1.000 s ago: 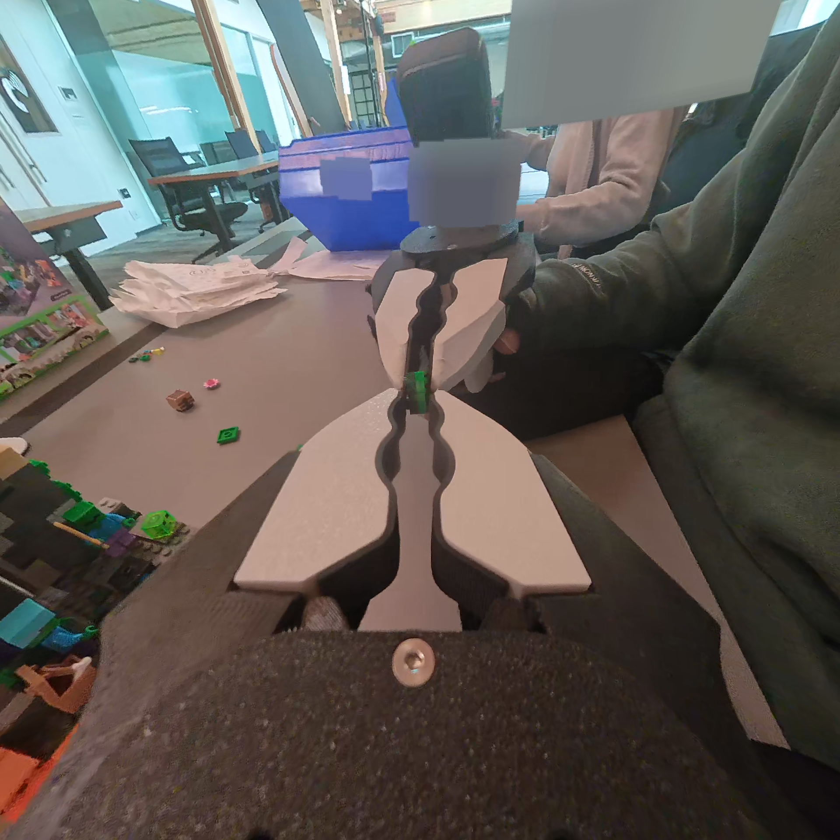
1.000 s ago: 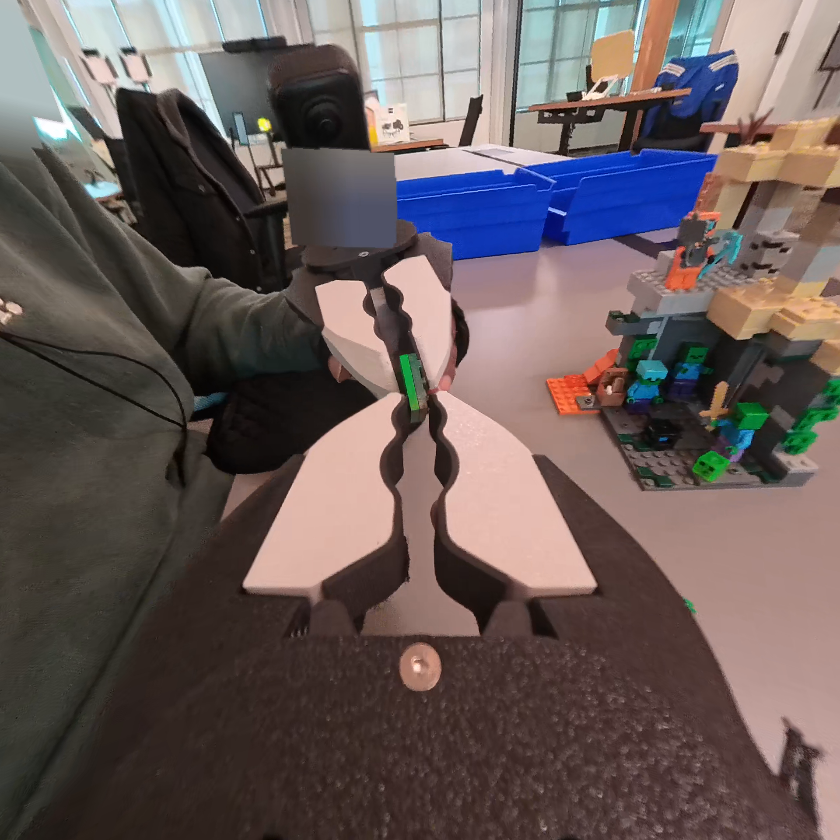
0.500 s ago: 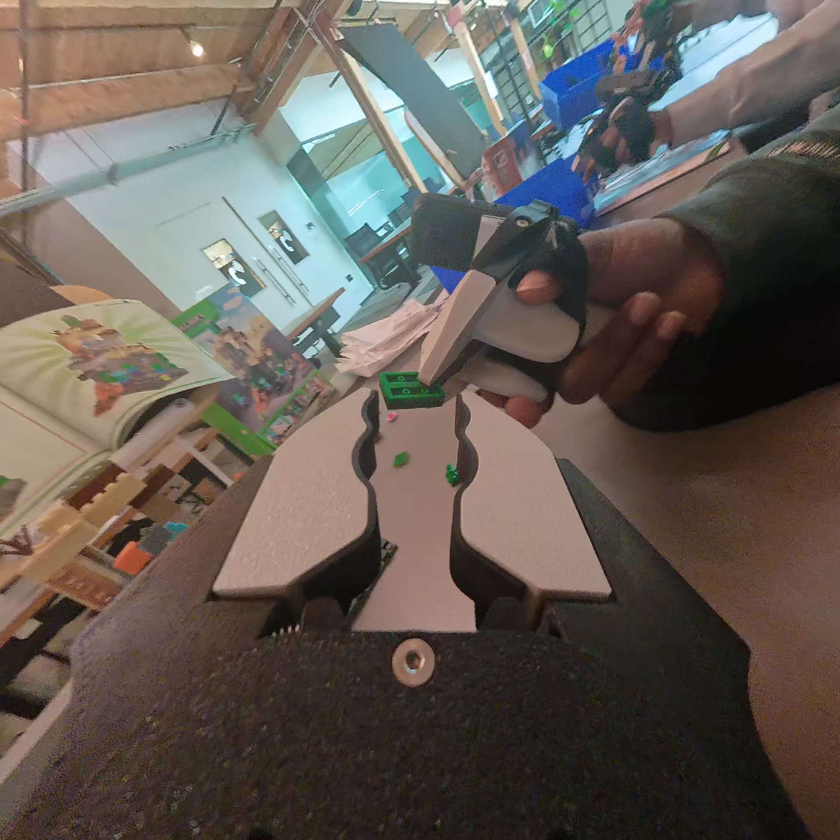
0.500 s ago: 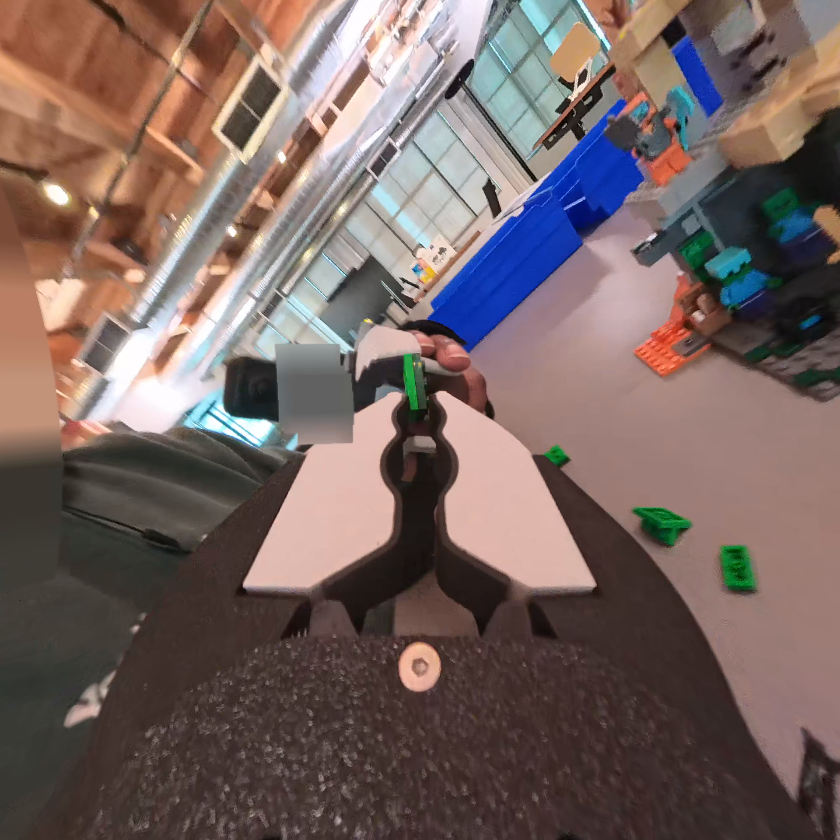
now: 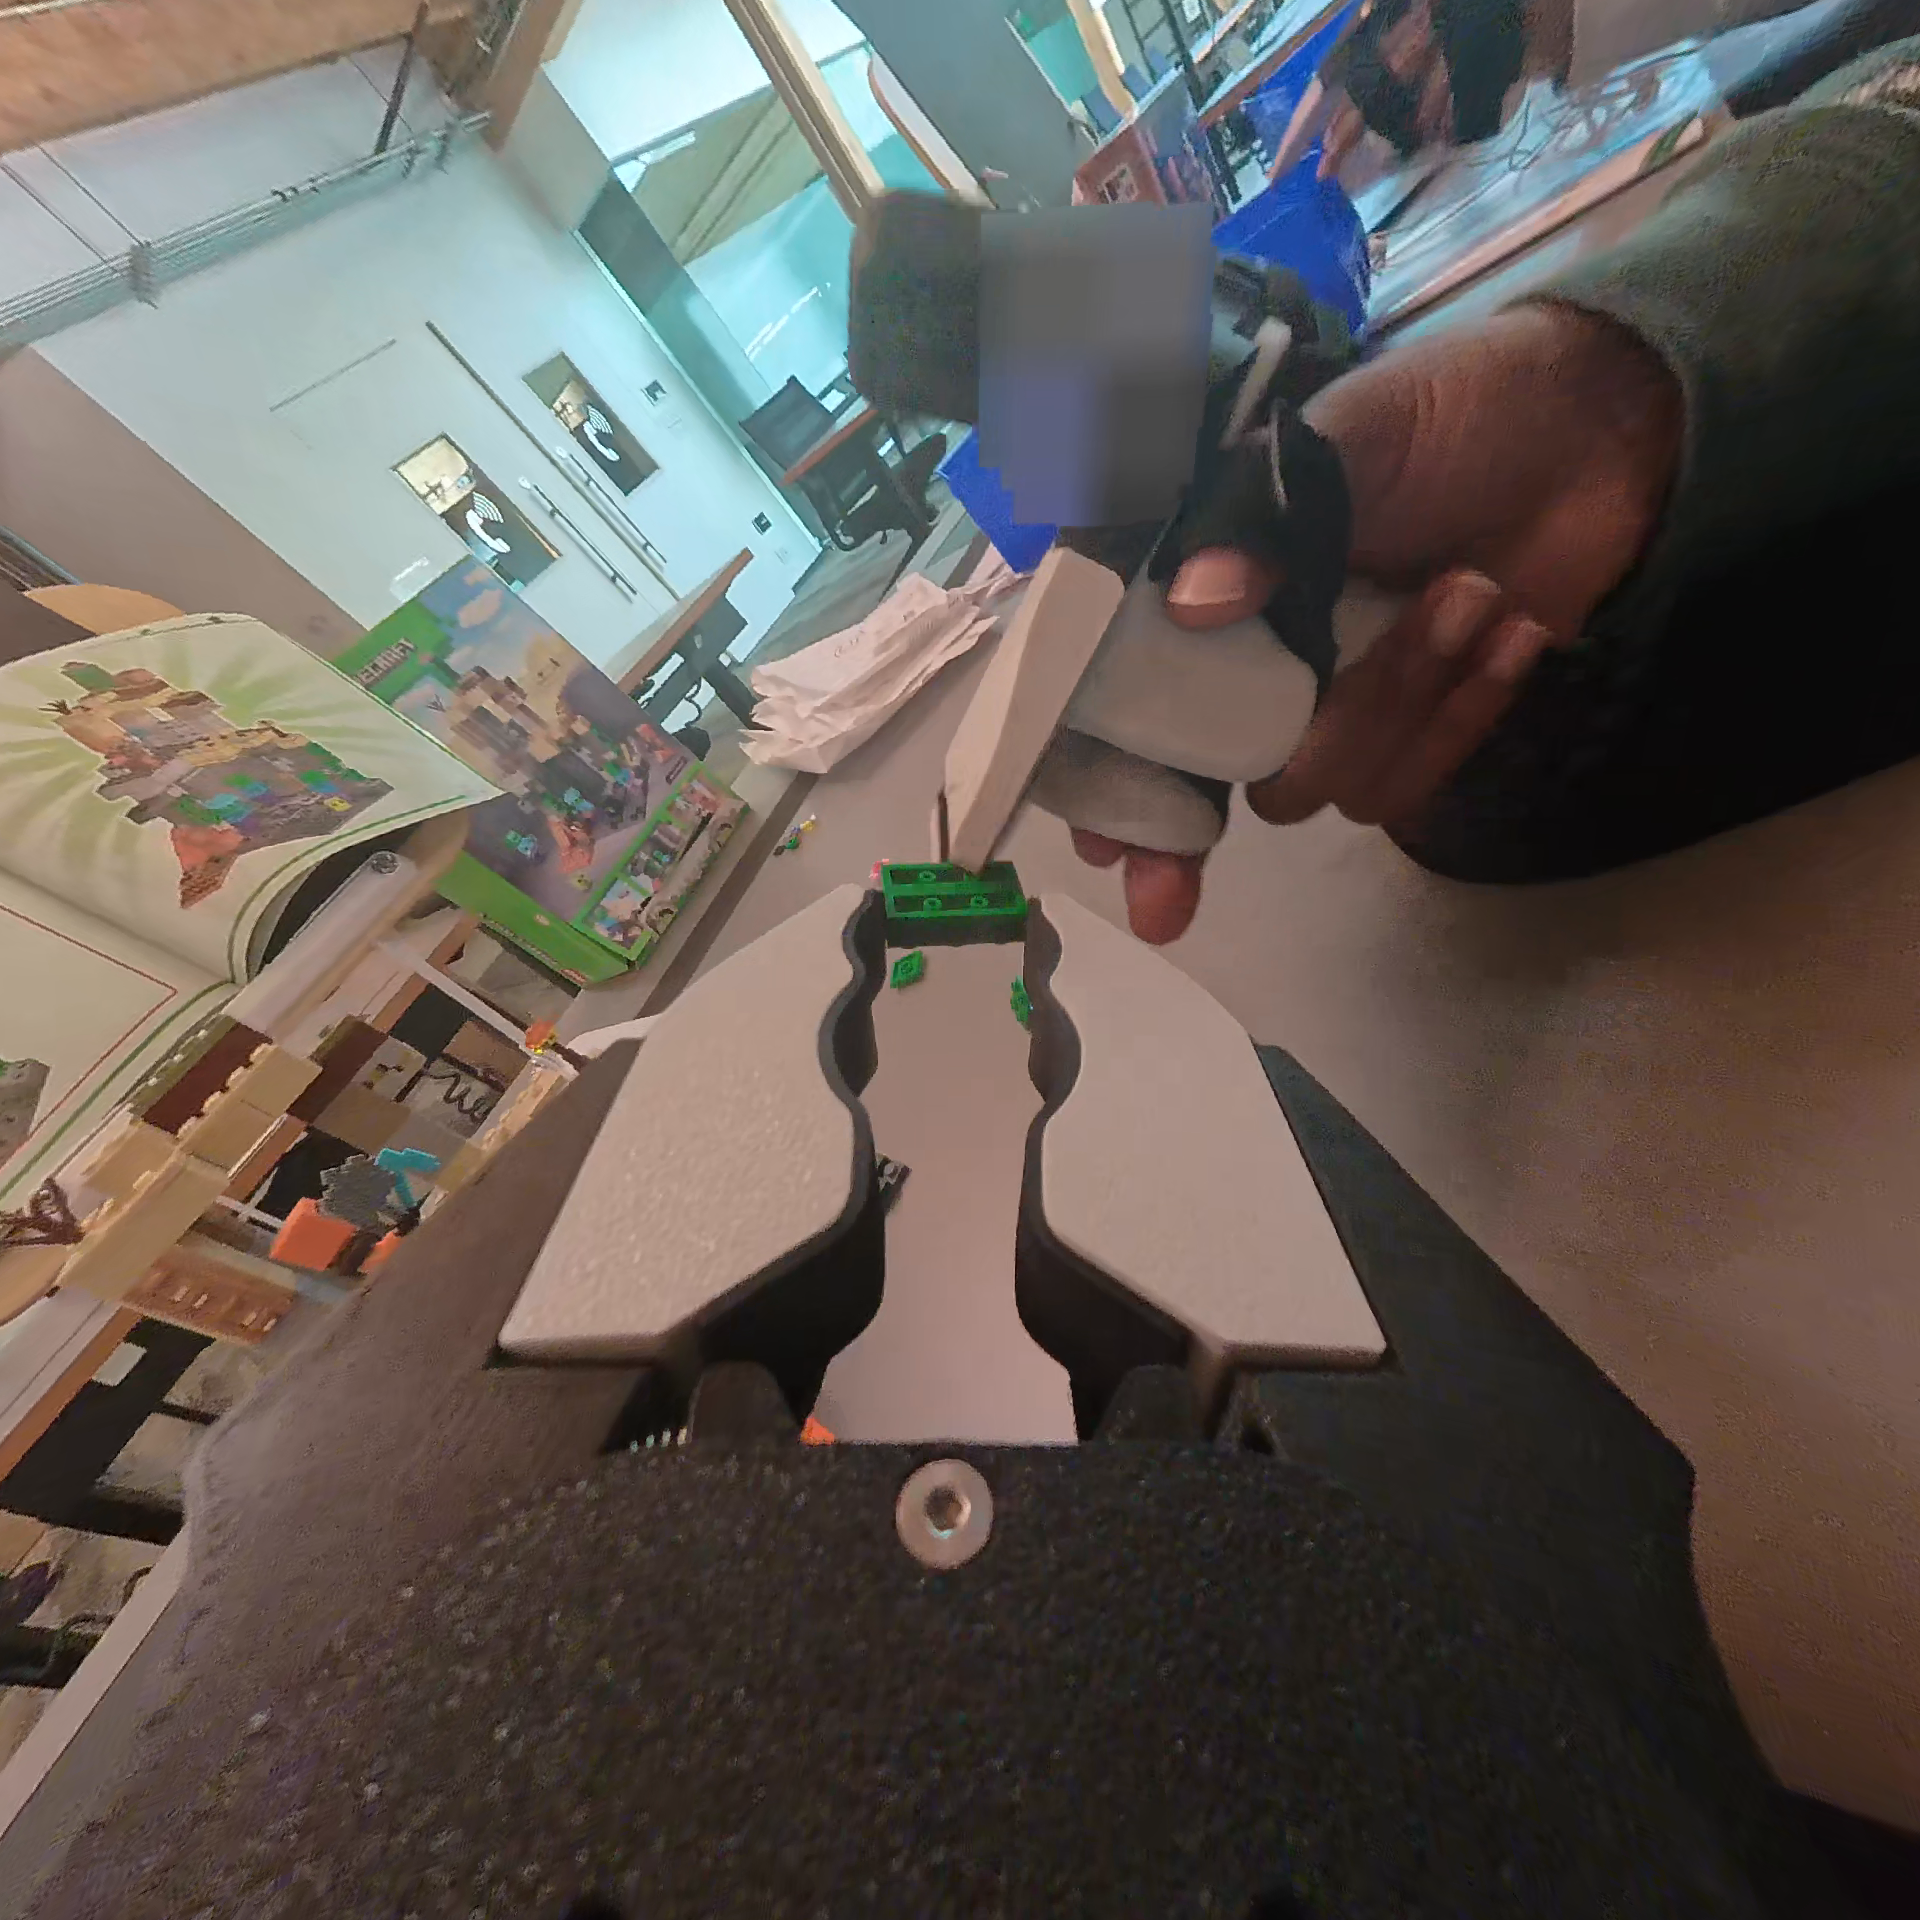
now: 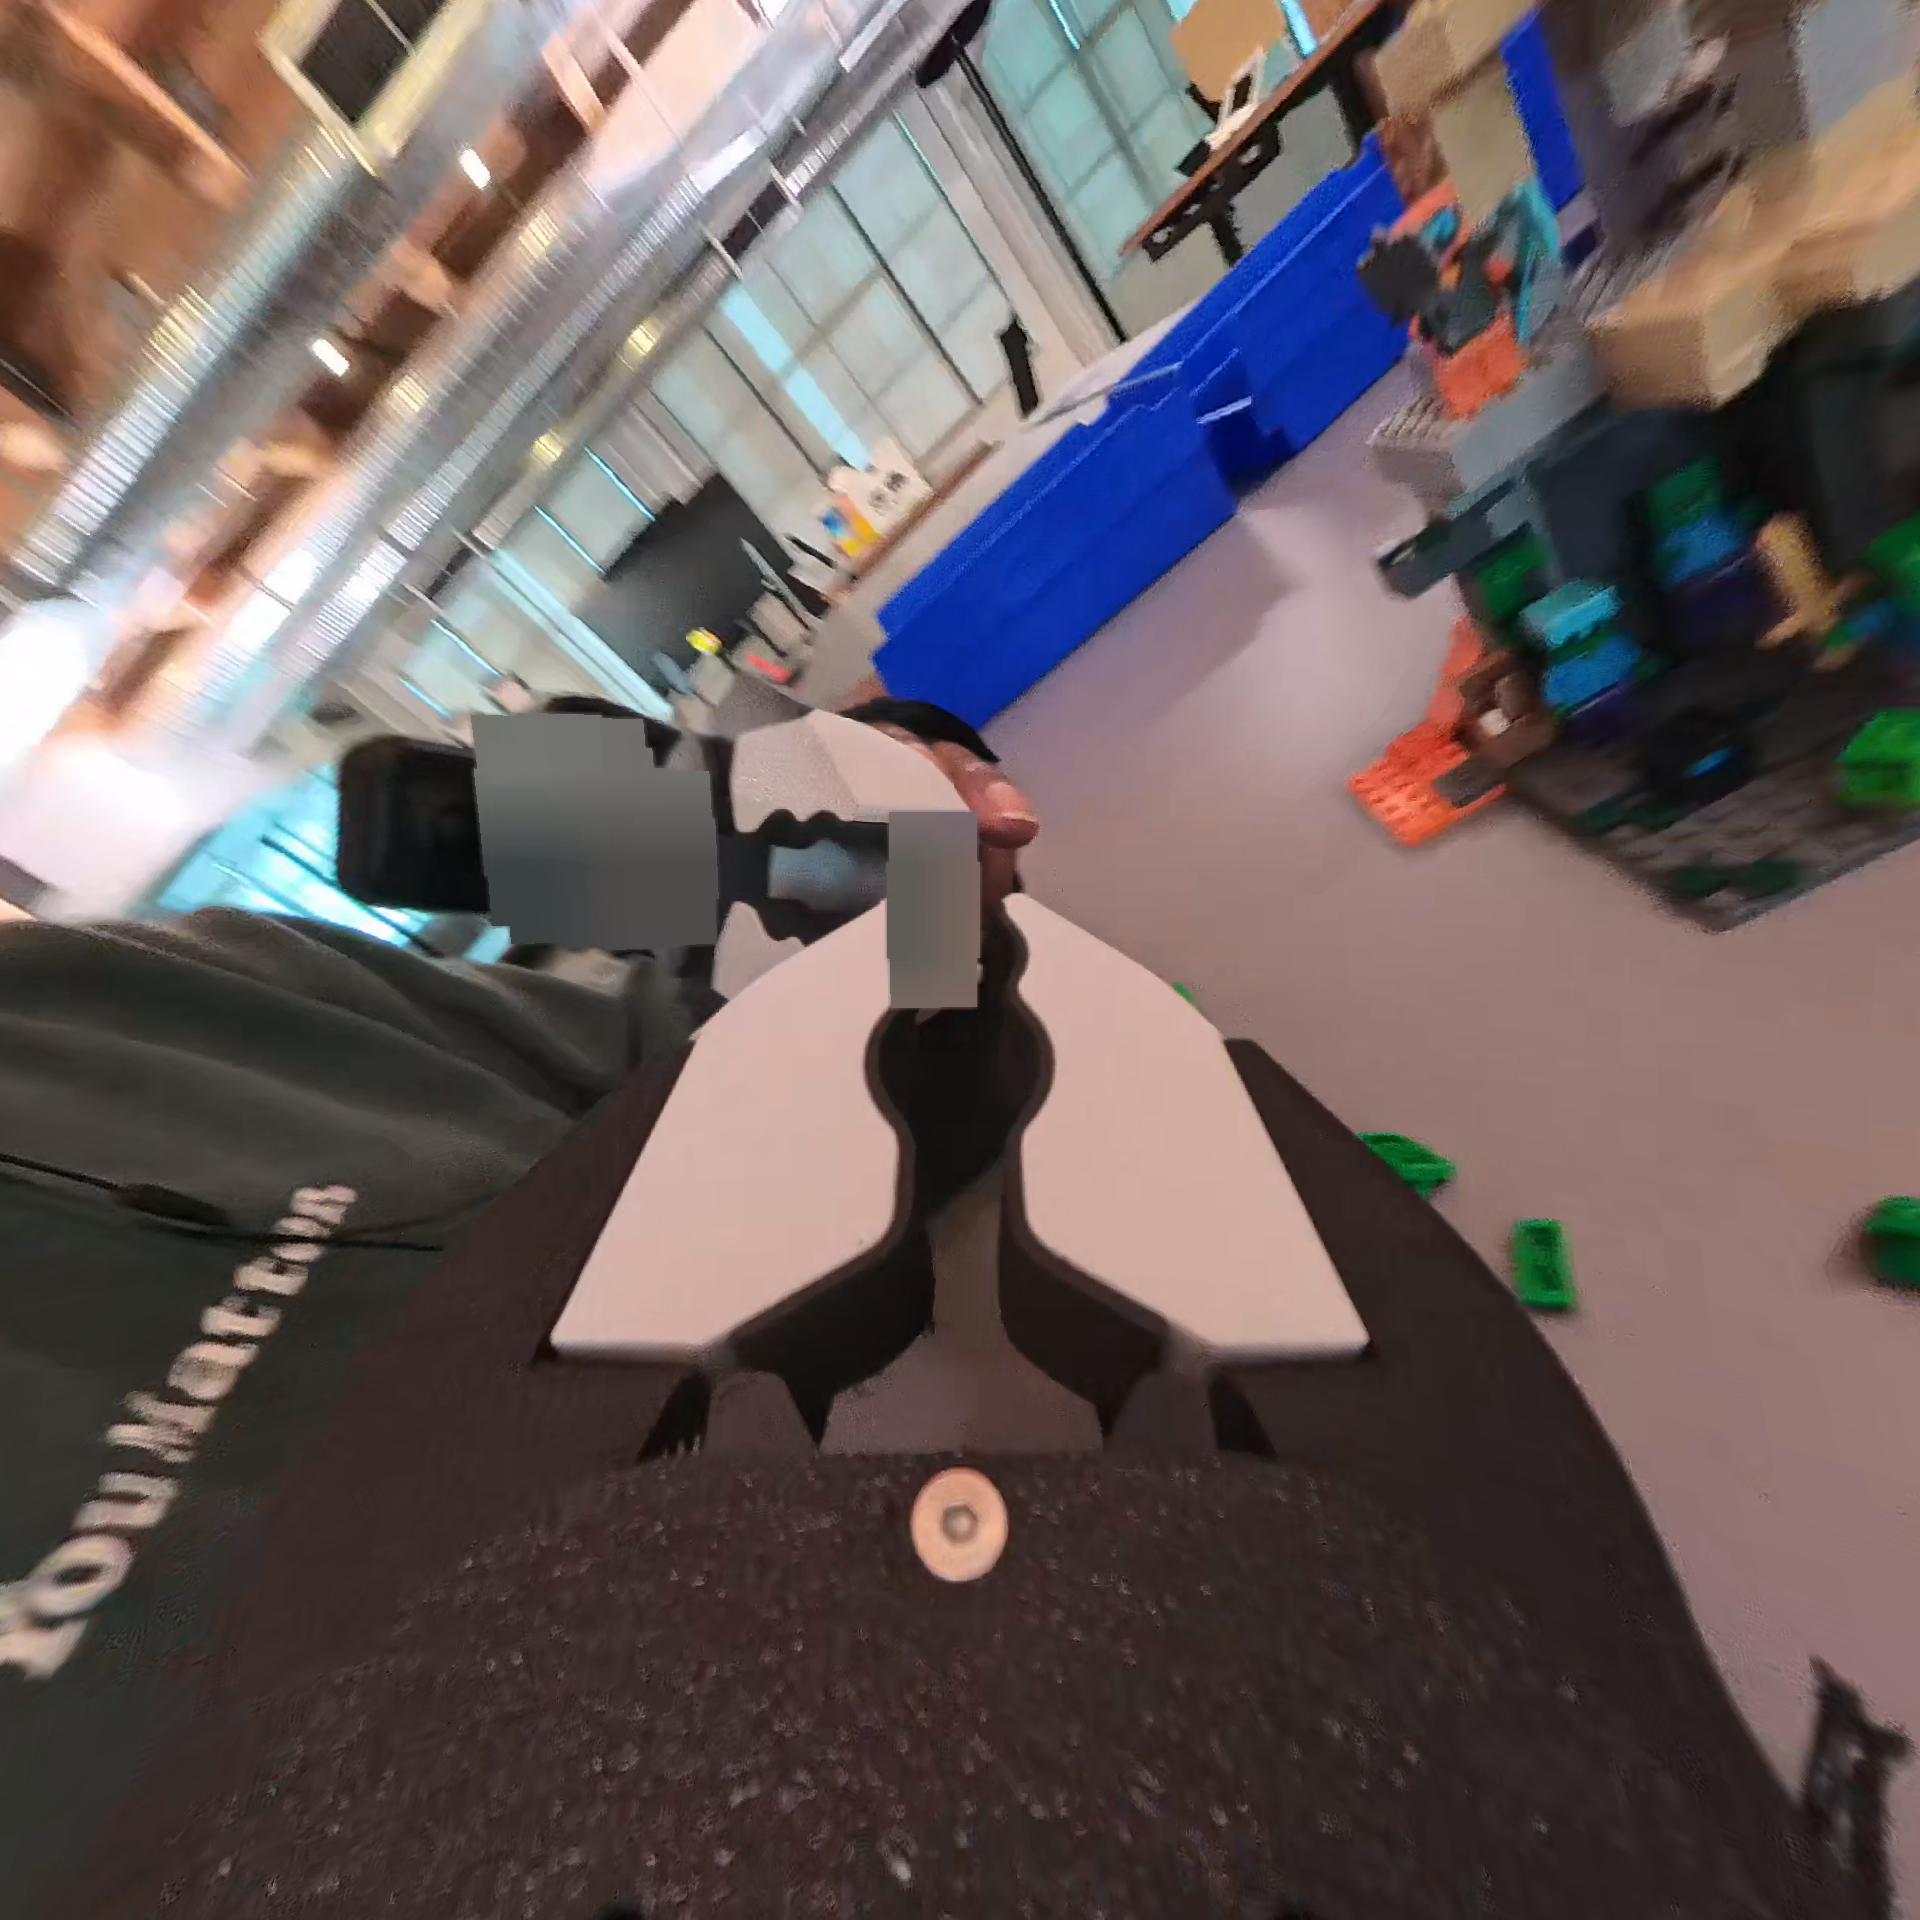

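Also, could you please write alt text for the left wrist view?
A small green plate sits between the parted fingertips of the left hand-held gripper, while the right hand-held gripper, held in a hand, pinches its far edge from above. Beyond lie a grey table, a brick model and an open booklet at left.

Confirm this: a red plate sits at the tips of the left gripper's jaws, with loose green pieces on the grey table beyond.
Wrong colour: the left wrist view shows a green plate at the tips of the left gripper's jaws. Loose green pieces do lie on the grey table beyond.
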### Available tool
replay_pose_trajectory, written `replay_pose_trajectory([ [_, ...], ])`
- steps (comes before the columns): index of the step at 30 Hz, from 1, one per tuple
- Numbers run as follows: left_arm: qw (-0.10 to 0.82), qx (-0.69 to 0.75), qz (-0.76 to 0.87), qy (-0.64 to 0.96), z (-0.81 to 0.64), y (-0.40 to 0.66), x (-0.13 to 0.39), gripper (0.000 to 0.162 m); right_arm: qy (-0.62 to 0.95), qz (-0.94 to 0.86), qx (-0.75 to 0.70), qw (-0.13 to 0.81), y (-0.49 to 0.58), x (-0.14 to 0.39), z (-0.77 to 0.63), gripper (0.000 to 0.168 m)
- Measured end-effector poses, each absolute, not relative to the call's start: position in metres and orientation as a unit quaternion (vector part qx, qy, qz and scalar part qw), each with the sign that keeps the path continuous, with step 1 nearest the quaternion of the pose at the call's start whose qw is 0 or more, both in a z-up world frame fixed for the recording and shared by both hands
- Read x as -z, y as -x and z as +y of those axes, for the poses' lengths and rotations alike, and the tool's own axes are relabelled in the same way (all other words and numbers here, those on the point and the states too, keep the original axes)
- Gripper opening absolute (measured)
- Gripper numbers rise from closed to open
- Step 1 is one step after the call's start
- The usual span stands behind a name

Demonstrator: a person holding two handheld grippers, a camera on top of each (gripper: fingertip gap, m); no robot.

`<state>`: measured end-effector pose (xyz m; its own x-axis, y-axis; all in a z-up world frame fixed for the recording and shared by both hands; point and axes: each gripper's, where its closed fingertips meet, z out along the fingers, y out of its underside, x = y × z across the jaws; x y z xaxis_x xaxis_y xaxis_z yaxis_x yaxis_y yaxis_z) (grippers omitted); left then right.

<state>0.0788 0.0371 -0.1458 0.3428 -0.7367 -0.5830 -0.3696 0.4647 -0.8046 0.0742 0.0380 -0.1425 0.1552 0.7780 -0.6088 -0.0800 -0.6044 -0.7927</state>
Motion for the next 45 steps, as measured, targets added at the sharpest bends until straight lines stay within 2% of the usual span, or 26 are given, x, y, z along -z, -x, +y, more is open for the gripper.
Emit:
replay_pose_trajectory([
  [5,0.605,0.221,0.556,0.525,0.031,-0.081,0.152,0.026,0.625,-0.439,-0.464,0.449,-0.081,0.135,0.026,0.011],
  [9,0.557,0.311,0.547,0.542,0.026,-0.079,0.151,0.026,0.574,-0.594,-0.305,0.475,-0.086,0.143,0.019,0.032],
  [12,0.525,0.345,0.555,0.544,0.021,-0.079,0.153,0.026,0.540,-0.650,-0.248,0.473,-0.082,0.145,0.014,0.035],
  [22,0.489,0.329,0.607,0.533,0.009,-0.081,0.161,0.026,0.533,-0.716,-0.210,0.399,-0.073,0.161,0.011,0.029],
  [33,0.518,0.294,0.605,0.528,0.014,-0.078,0.162,0.028,0.545,-0.703,-0.218,0.401,-0.072,0.164,0.014,0.024],
  [45,0.480,0.250,0.640,0.546,0.015,-0.081,0.178,0.025,0.544,-0.743,-0.141,0.363,-0.074,0.181,0.016,0.024],
])
